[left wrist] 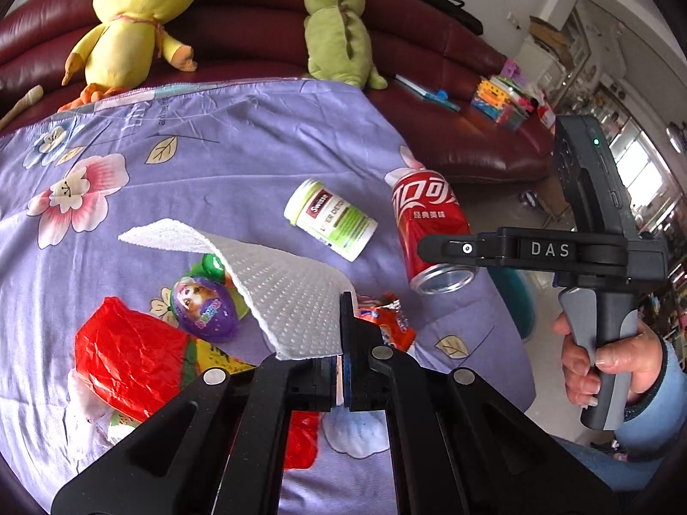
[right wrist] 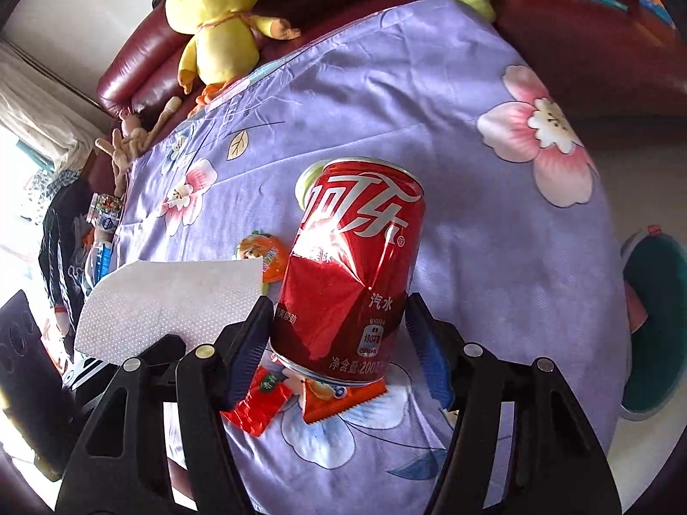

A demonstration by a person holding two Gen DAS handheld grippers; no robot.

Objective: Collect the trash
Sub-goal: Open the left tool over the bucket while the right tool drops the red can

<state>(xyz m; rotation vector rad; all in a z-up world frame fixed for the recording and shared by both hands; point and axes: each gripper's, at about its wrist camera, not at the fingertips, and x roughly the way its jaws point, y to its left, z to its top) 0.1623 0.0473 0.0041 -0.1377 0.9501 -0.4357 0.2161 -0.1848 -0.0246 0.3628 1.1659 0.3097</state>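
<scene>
My left gripper (left wrist: 343, 313) is shut on a white paper towel (left wrist: 292, 292), which hangs off the purple flowered tablecloth (left wrist: 214, 150). In the right wrist view the towel (right wrist: 171, 296) shows at the left. My right gripper (right wrist: 339, 300) has both pads pressed on a dented red cola can (right wrist: 356, 257), held tilted above the cloth. The left wrist view shows that gripper (left wrist: 433, 249) and can (left wrist: 425, 219) at the table's right edge, with a person's hand (left wrist: 609, 365) on the handle. More litter lies about: a white-green Swisse bottle (left wrist: 330, 219), a red wrapper (left wrist: 129, 352), a purple egg pack (left wrist: 204, 307), an orange packet (right wrist: 339, 399) and a red packet (right wrist: 257, 403).
A dark red sofa (left wrist: 451, 137) runs behind the table, with a yellow duck plush (left wrist: 137, 21) and a green dinosaur plush (left wrist: 339, 30) on it. Toys (left wrist: 502, 103) lie on the sofa at the right. A teal round container (right wrist: 657, 330) stands on the floor right of the table.
</scene>
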